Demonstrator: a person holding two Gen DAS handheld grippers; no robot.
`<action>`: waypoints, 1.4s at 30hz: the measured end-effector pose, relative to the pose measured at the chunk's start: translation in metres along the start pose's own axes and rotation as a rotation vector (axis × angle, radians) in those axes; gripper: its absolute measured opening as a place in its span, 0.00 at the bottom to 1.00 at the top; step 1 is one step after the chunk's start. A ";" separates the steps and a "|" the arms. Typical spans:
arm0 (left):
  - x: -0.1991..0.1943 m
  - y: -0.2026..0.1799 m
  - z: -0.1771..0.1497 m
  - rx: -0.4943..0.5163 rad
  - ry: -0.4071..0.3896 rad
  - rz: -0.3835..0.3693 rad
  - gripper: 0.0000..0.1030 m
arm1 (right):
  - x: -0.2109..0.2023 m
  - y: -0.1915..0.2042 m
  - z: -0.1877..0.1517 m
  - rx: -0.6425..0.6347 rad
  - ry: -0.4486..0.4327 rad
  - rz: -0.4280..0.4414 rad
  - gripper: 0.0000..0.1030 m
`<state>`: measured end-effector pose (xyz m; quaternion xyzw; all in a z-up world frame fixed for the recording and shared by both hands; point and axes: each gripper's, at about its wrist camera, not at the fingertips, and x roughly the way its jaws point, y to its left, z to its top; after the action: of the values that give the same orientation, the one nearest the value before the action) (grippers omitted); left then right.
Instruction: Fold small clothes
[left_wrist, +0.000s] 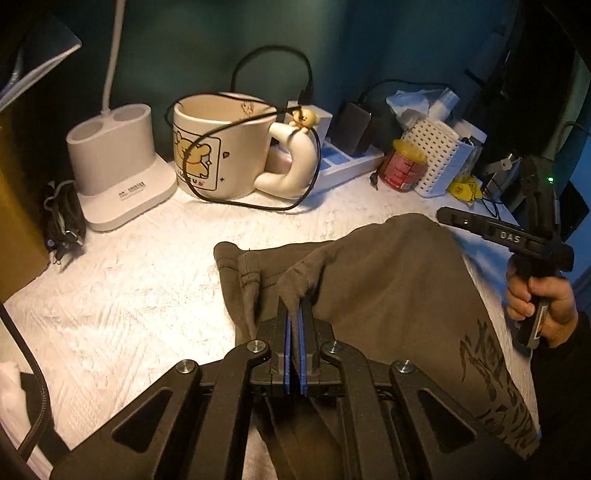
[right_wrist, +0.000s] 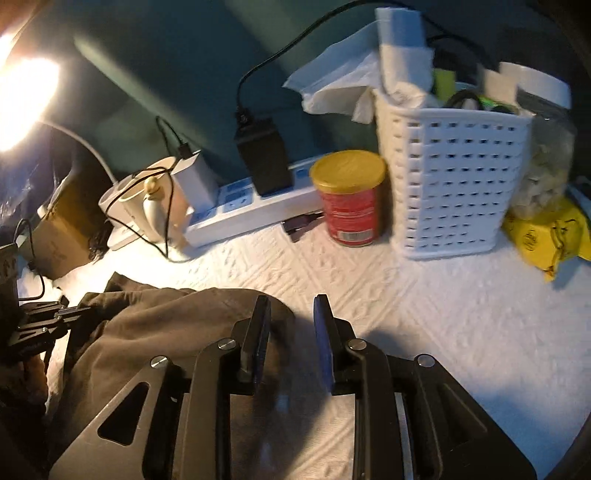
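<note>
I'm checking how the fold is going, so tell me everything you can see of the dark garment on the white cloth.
The dark garment is olive-brown soft fabric, rumpled, lying on the white textured cloth. A stitched hem shows at its far left corner and a dark printed graphic runs along its right side. The left tongs are shut on a pinched-up fold near the middle. The right tongs stand open at its edge, gripping nothing.

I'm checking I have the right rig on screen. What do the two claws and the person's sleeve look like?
Both are matte black linkage frames with silver pivot pins and blue pads: the left claw and the right claw. Seen from the left wrist, the right unit has a black pistol handle, white "DAS" lettering and a green light. The sleeve is dark.
</note>
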<state>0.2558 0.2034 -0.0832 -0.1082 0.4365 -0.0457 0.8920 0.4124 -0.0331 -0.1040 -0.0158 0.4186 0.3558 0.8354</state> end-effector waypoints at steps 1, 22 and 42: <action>0.004 -0.001 0.001 0.011 0.015 -0.006 0.03 | -0.001 -0.001 -0.001 0.003 0.005 0.001 0.24; 0.005 0.001 0.006 0.034 -0.105 0.132 0.03 | 0.014 0.005 -0.015 0.023 0.058 0.071 0.24; -0.026 -0.006 -0.014 -0.051 -0.068 0.093 0.32 | -0.031 0.019 -0.024 -0.010 0.016 0.001 0.24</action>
<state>0.2283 0.1999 -0.0701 -0.1120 0.4115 0.0108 0.9044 0.3724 -0.0449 -0.0919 -0.0226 0.4235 0.3584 0.8317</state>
